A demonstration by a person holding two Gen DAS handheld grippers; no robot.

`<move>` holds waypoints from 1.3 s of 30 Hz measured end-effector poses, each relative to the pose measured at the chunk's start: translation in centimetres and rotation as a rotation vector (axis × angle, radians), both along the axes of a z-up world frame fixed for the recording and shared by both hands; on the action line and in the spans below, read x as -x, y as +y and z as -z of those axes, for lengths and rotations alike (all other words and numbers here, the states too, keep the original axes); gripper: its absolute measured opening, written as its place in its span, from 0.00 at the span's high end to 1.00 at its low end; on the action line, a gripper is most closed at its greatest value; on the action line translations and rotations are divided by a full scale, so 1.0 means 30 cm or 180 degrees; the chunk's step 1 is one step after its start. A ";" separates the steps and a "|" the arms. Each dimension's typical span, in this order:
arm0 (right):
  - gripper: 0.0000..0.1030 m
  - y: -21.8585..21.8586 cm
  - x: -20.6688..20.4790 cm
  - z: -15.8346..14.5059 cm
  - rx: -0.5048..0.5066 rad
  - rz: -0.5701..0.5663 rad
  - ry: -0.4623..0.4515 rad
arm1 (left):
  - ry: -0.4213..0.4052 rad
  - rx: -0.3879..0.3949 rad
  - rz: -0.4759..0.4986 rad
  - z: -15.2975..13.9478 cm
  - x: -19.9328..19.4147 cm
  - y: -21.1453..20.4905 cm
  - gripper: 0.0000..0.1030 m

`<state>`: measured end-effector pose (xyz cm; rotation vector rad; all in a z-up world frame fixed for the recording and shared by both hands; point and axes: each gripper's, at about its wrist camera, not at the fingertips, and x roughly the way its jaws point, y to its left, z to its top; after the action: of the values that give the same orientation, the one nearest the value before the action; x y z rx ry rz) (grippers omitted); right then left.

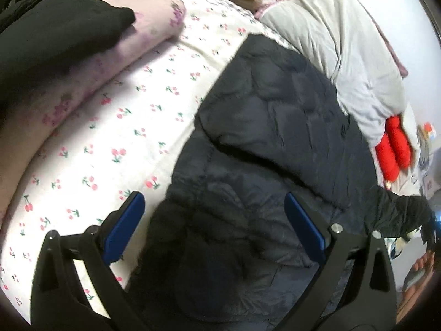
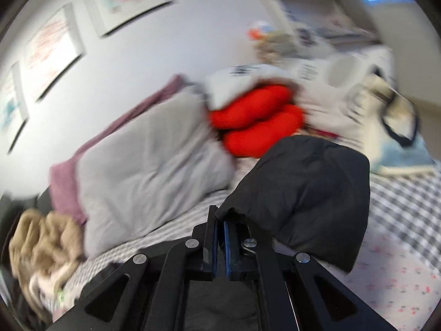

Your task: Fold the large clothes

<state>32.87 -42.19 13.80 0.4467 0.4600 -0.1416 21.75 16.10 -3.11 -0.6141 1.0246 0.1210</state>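
Note:
A large dark navy quilted jacket (image 1: 275, 143) lies spread on a bed with a cherry-print sheet (image 1: 124, 127). My left gripper (image 1: 215, 212) is open, its blue-padded fingers (image 1: 126, 226) held above the jacket's near part, touching nothing. My right gripper (image 2: 220, 220) is shut on a fold of the jacket, a sleeve or edge (image 2: 306, 190), and holds it lifted above the bed. That lifted part shows at the right edge of the left wrist view (image 1: 399, 209).
A grey quilt (image 1: 339, 55) and a red plush item (image 1: 394, 146) lie beyond the jacket. A lilac pillow (image 1: 115, 52) with a black garment (image 1: 55, 33) on it sits at the left. Beige clothing (image 2: 41, 242) lies heaped nearby. A wall with framed pictures (image 2: 52, 49) is behind.

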 end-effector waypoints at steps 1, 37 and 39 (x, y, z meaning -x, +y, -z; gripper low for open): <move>0.97 0.065 -0.011 -0.017 0.0114 -0.0135 -0.0022 | -0.0007 0.0004 -0.0007 -0.003 0.002 0.006 0.02; 0.45 1.109 -0.005 0.561 0.1125 -0.2324 0.1354 | 0.0115 0.0105 0.0042 0.030 -0.013 0.025 0.02; 0.45 1.087 0.025 0.533 0.0891 -0.2291 0.1350 | 0.0108 0.0062 0.0040 0.026 -0.011 0.028 0.02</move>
<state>32.12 -9.56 -2.18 -0.0476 0.9759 0.4007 22.08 16.93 -3.89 -0.6253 1.0635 0.1109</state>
